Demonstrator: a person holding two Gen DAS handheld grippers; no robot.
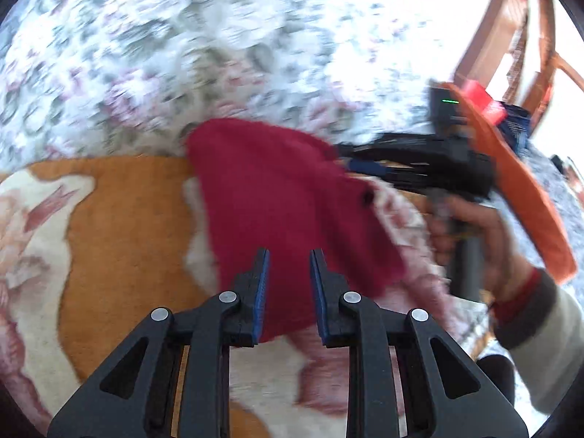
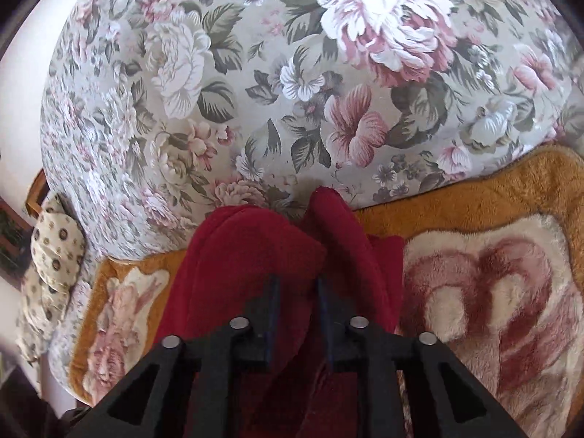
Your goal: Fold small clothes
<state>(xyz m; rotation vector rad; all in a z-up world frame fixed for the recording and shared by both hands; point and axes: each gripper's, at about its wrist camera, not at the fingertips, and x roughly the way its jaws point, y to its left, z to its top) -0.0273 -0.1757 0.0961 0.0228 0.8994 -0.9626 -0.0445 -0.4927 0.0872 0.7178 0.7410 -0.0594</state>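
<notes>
Left wrist view: the left gripper (image 1: 289,266) is seen with its jaws parted by a moderate gap and nothing pinched between them; the red cloth (image 1: 277,200) lies beyond and beneath the fingertips. The picture is blurred, so fine detail cannot be confirmed. The right gripper (image 1: 350,168) is seen reaching in from the right, its tips at the cloth's right edge, where the fabric appears lifted.

In the right wrist view, the right gripper (image 2: 297,284) is buried in the red cloth (image 2: 255,255). Fabric fills the gap between the fingers and a ridge rises just ahead of them. The jaws are judged closed on the cloth, though the contact itself is hidden by the folds.

The cloth rests on the orange plush blanket (image 2: 456,197), near its back edge, where the blanket meets the floral cushion (image 2: 292,73).

Progress is judged early to middle. The cloth is bunched and partly doubled over, with no flat, squared fold evident. Flattening, aligning the edges and completing the fold remain outstanding. No other small clothes are seen.
</notes>
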